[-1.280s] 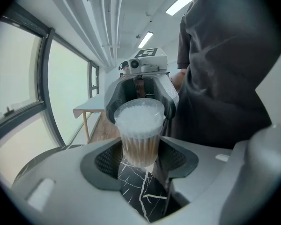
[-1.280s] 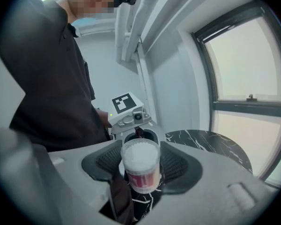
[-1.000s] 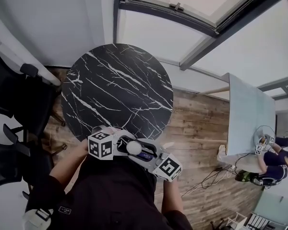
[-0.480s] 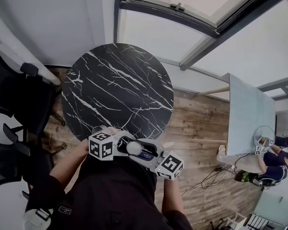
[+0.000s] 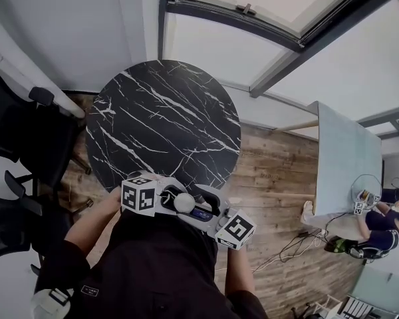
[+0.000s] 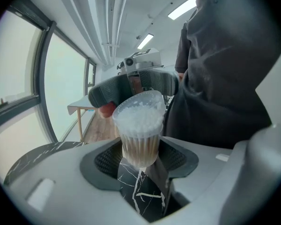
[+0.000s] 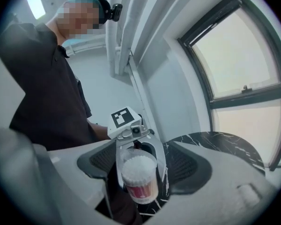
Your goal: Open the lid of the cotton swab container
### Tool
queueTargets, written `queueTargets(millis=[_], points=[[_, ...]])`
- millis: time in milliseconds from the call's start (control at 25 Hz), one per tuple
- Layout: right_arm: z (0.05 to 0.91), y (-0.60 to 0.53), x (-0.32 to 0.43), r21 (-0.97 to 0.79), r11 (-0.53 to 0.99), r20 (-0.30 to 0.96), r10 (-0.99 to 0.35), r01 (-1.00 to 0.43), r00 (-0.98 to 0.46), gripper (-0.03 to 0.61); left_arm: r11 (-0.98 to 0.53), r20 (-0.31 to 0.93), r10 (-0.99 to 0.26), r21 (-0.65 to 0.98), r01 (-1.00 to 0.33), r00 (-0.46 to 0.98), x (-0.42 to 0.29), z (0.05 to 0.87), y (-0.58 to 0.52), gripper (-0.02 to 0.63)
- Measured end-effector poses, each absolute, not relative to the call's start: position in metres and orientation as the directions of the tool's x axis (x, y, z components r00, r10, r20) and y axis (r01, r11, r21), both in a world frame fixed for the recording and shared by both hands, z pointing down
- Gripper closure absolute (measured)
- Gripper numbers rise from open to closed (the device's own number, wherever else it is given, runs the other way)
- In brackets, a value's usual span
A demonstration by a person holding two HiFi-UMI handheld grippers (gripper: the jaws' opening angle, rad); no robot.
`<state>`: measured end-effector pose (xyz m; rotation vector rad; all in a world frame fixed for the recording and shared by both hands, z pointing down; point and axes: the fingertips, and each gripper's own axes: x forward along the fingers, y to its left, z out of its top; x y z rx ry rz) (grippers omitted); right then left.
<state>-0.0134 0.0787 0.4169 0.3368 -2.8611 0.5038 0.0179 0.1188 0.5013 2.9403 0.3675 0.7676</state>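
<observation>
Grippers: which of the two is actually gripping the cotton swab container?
The left gripper: it clamps the cotton swab container. The right gripper has jaws that have just been opening and stand wide apart, with the container between them, untouched.

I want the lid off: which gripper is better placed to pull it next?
Likely right. The left gripper is shut on the cotton swab container; the right gripper, whose jaws have just been opening, faces its lid end, which sits between them.

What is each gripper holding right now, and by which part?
The left gripper clamps the swab container by its lower body. The right gripper holds nothing: its jaws have just been opening, with the container between them untouched.
</observation>
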Motion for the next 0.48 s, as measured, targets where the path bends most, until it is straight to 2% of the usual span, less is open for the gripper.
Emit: queueTargets(millis=[240, 480], points=[[0.4107, 0.0787, -0.0091, -0.243, 0.927, 0.275, -0.218, -0.287, -0.936, 0.238, -0.958, 0.475, 0.280, 0.191, 0.213, 0.834, 0.0110, 0.4995, 0.1139, 0.364], [0.4148, 0.0831, -0.0069, -0.096, 0.946, 0.316, -0.265, -0.309, -0.911, 0.238, -0.944, 0.505, 0.328, 0.216, 0.251, 0.798, 0.0090, 0.5041, 0.1173, 0.362]])
